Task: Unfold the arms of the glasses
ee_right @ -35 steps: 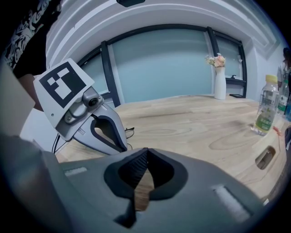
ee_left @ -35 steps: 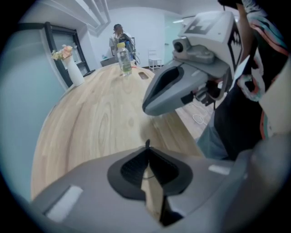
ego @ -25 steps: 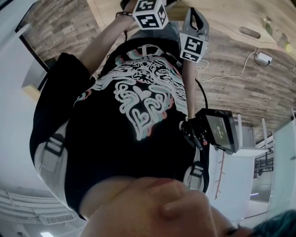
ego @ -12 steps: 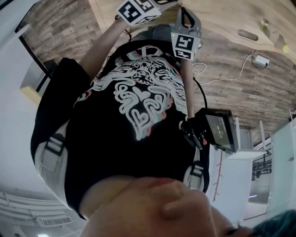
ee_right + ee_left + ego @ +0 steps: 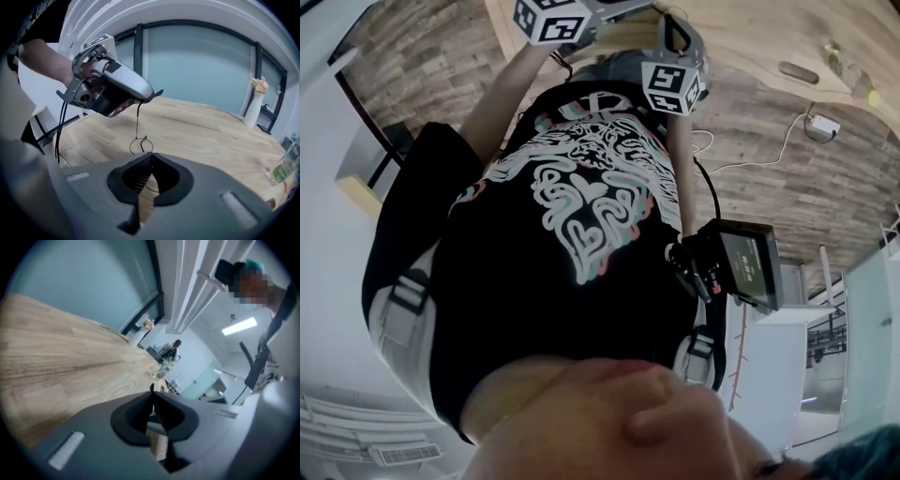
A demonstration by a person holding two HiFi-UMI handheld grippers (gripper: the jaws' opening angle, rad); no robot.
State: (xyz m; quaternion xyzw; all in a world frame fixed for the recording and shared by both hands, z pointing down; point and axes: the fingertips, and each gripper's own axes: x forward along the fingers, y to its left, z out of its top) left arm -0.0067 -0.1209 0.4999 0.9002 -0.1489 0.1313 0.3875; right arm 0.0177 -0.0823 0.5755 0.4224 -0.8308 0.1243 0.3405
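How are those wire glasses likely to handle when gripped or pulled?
The glasses look thin-wired, so they are probably very light and easily bent. The arm hangs as a fine line from the left gripper, so it likely flexes and could slip between the shut jaws.

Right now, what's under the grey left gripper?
Thin wire-rimmed glasses hang from the grey left gripper over the light wooden table; the right gripper covers their lower part.

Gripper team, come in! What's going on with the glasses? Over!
Left hand-held gripper shut on one arm of the glasses. Right hand-held gripper shut at the frame. Above the table, nothing in the way.
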